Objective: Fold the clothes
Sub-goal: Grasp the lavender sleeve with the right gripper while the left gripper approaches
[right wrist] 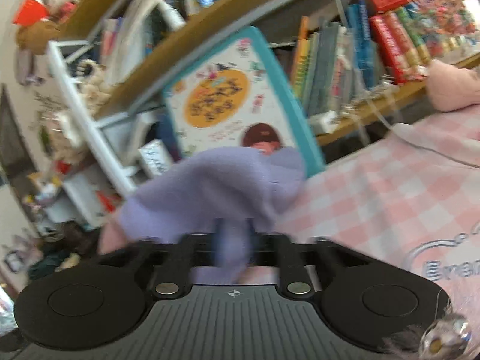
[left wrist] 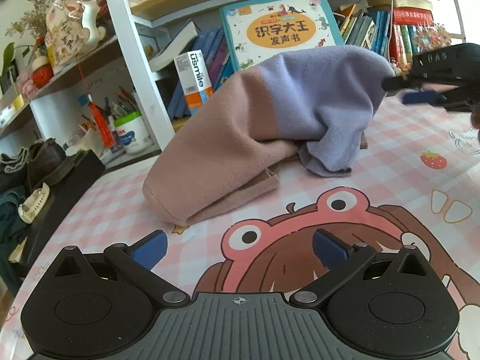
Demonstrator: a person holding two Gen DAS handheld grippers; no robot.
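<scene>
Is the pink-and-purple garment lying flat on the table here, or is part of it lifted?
Partly lifted. The right gripper holds the garment up by its purple end, while the pink end rests doubled on the table.

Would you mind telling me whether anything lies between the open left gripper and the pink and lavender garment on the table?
Nothing visible does. The left gripper has its jaws apart over bare pink checked tablecloth, and the pink and lavender fleece garment lies just ahead. The right gripper holds up its lavender end from the far right side, out of that path.
</scene>
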